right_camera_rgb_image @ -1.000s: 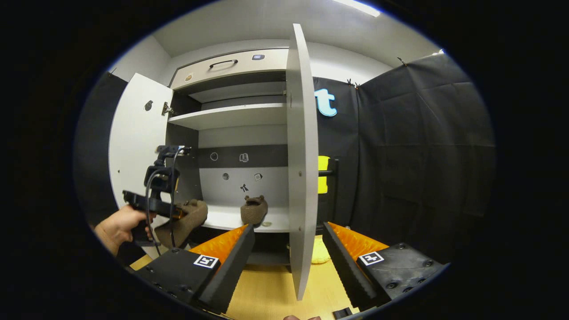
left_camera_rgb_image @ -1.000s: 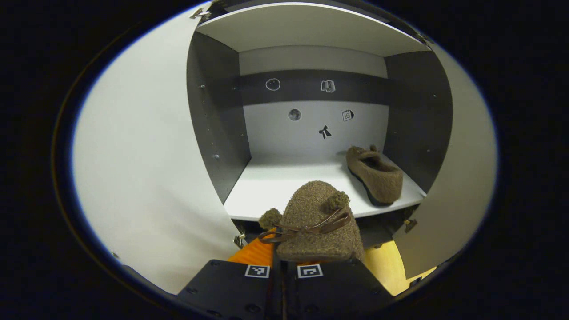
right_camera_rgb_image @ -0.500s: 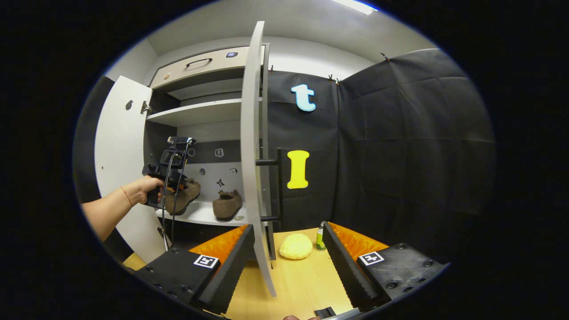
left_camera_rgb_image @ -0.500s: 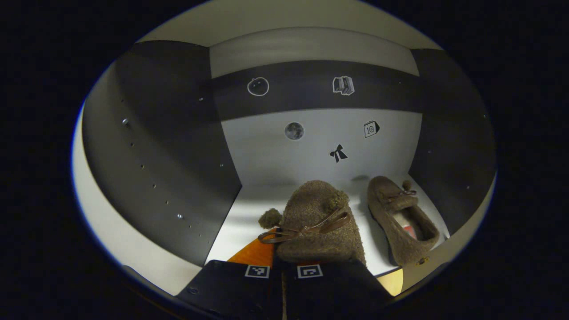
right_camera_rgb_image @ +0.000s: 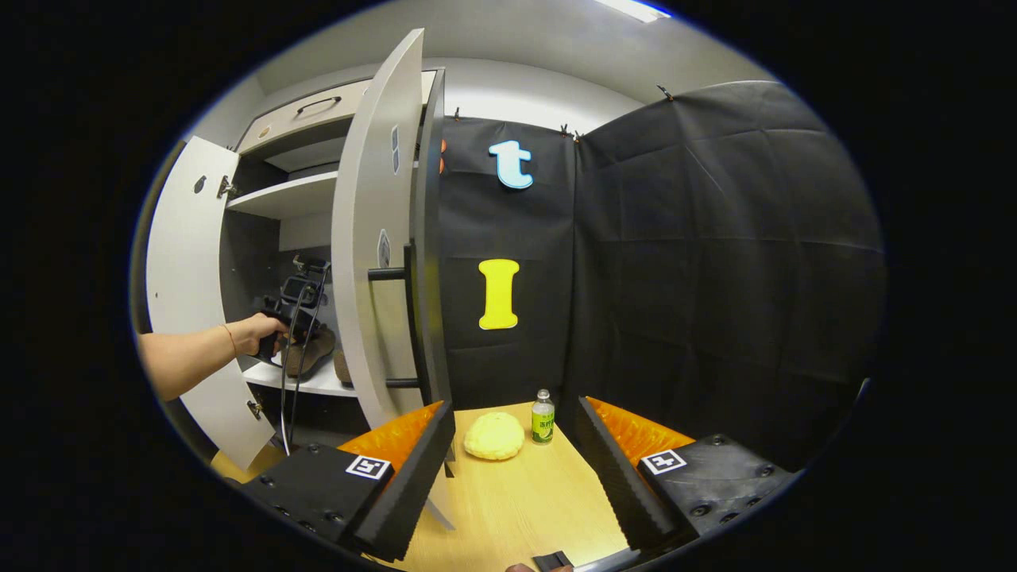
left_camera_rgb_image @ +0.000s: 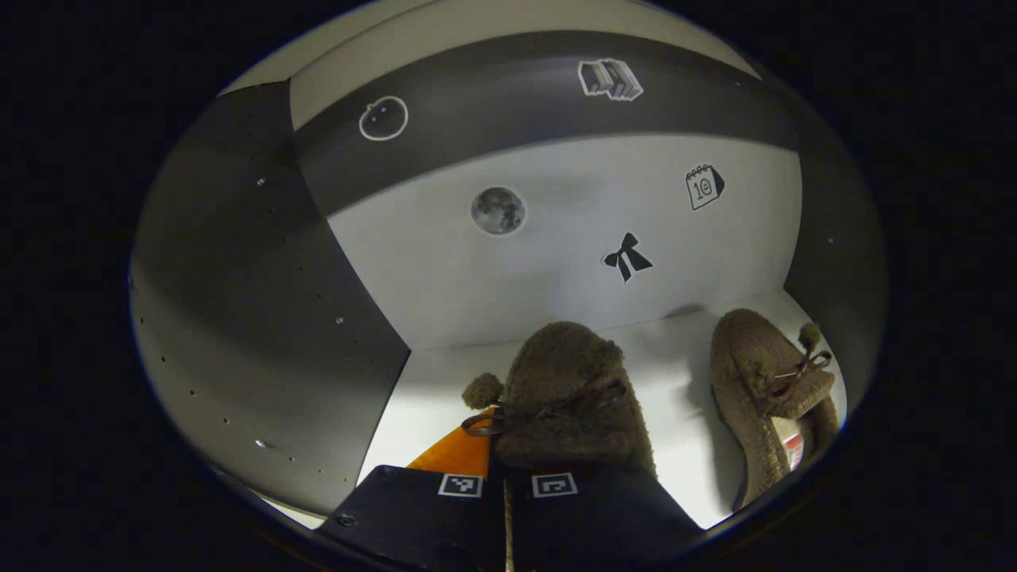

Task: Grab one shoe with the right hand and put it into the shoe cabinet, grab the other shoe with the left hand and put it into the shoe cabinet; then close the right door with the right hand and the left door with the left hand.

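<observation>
A fuzzy brown shoe (left_camera_rgb_image: 568,393) with a bow and pompoms is clamped in my left gripper (left_camera_rgb_image: 508,465), deep inside the shoe cabinet over its white shelf (left_camera_rgb_image: 421,397). I cannot tell whether its sole touches the shelf. The other brown shoe (left_camera_rgb_image: 763,389) lies on the shelf to the right, toe toward the back wall. In the right gripper view a hand holds the left gripper (right_camera_rgb_image: 290,314) with its shoe (right_camera_rgb_image: 311,353) inside the cabinet. My right gripper (right_camera_rgb_image: 515,409) stands open and holds nothing, out over the wooden table (right_camera_rgb_image: 516,492) by the right door (right_camera_rgb_image: 373,254).
The right door stands partly open, its bar handle (right_camera_rgb_image: 391,274) facing me. The left door (right_camera_rgb_image: 187,294) is swung wide. A yellow round lump (right_camera_rgb_image: 494,435) and a small bottle (right_camera_rgb_image: 543,417) sit on the table near the black cloth wall.
My left gripper has carried its shoe from the cabinet's front edge deep inside, beside the other shoe. My right gripper has shifted right, now facing the right door's outer side.
</observation>
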`<action>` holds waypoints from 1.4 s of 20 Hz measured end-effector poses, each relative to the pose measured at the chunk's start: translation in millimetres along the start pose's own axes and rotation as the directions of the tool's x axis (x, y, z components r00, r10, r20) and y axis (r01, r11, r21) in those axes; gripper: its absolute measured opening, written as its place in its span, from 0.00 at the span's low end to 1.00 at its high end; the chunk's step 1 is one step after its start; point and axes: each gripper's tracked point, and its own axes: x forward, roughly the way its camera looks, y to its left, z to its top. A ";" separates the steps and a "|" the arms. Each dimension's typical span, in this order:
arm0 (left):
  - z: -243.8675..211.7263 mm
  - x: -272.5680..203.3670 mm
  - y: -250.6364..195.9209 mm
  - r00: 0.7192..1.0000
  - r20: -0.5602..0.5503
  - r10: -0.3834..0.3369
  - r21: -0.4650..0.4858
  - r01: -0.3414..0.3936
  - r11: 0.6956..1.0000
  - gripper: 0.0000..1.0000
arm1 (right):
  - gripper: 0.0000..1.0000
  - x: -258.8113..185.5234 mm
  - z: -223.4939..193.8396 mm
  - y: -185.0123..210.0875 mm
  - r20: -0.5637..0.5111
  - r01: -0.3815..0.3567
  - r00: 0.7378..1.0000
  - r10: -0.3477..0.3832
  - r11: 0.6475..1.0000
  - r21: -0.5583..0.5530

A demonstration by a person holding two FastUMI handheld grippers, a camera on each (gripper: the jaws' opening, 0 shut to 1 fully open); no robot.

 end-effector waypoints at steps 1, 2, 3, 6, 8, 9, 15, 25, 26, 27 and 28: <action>-2.2 3.1 -0.9 1.000 -0.008 -0.001 -0.003 0.001 1.000 0.08 | 0.99 1.9 -0.7 -1.8 -0.001 0.003 1.000 -0.003 1.000 0.000; -3.9 4.5 -1.8 1.000 -0.015 -0.003 -0.007 0.003 1.000 0.08 | 0.99 3.3 -0.4 -1.6 0.000 0.002 1.000 -0.002 1.000 0.001; -5.1 6.0 -1.7 1.000 -0.019 -0.002 -0.011 0.002 1.000 0.08 | 0.99 4.3 -0.8 -1.1 0.001 0.002 1.000 -0.002 1.000 0.000; -8.7 8.1 -0.5 0.999 -0.033 -0.001 -0.005 0.000 1.000 0.09 | 0.98 5.9 -3.3 0.3 -0.006 -0.004 1.000 0.004 1.000 -0.007; -11.8 6.9 -0.5 0.999 -0.048 -0.003 0.005 0.004 1.000 0.09 | 0.98 6.5 -3.4 2.4 -0.005 -0.006 1.000 0.006 1.000 -0.007; -12.3 5.7 -1.5 0.999 -0.051 -0.009 0.008 0.010 1.000 0.09 | 0.98 6.2 -3.0 2.9 -0.004 -0.008 1.000 0.008 1.000 -0.006; -4.9 -26.9 -1.0 0.999 0.010 -0.030 0.061 0.030 0.998 0.39 | 0.98 2.3 -1.8 7.2 0.001 -0.014 1.000 0.014 1.000 0.005; 8.0 -154.2 8.5 0.948 0.299 -0.110 -0.017 0.121 0.993 0.95 | 0.98 11.1 14.7 3.8 0.017 -0.006 1.000 0.006 1.000 0.017; 5.8 -171.0 10.9 0.936 0.333 -0.114 -0.029 0.131 0.991 0.95 | 0.99 15.1 15.7 1.5 0.010 -0.005 1.000 0.004 1.000 0.019; 3.8 -187.9 12.6 0.924 0.363 -0.118 -0.040 0.142 0.989 0.95 | 0.98 19.2 16.1 -2.0 0.008 -0.002 1.000 0.001 1.000 0.018; 1.5 -205.6 13.5 0.911 0.394 -0.124 -0.048 0.155 0.987 0.95 | 0.98 25.2 18.5 -4.7 0.006 0.001 1.000 -0.001 1.000 0.017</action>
